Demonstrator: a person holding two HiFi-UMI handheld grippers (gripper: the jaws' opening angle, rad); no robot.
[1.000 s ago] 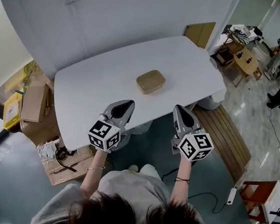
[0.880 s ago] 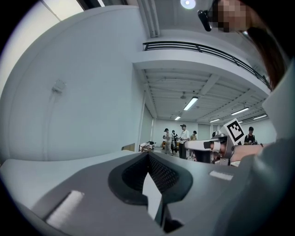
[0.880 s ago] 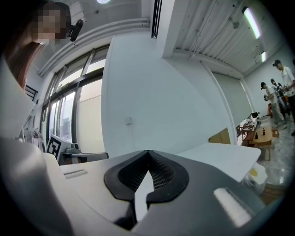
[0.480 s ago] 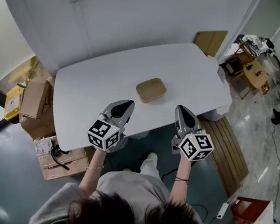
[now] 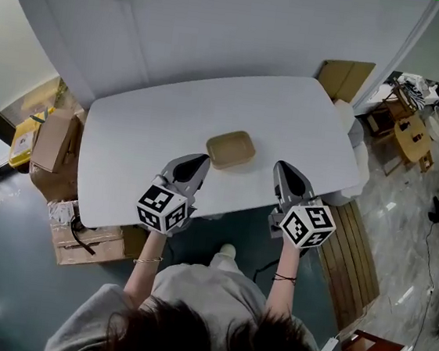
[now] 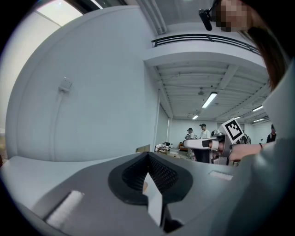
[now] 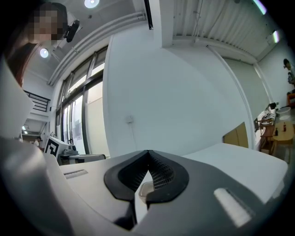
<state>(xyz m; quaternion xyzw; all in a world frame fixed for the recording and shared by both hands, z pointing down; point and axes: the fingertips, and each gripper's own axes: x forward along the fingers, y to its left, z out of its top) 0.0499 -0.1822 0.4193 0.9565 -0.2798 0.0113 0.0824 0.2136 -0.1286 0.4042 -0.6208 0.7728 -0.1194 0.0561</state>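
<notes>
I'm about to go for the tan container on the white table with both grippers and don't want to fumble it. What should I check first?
1. Left gripper empty: ok. Its jaws are together on nothing.
2. Right gripper empty: ok. Its jaws are together on nothing.
3. Jaws open wide enough for a grasp: not ok. Both grippers are shut.
4. Tan container within reach: ok, probably. It lies flat on the white table, ahead of and between the two tips, touched by neither.
5. Lid or contents of the container: cannot tell.
</notes>
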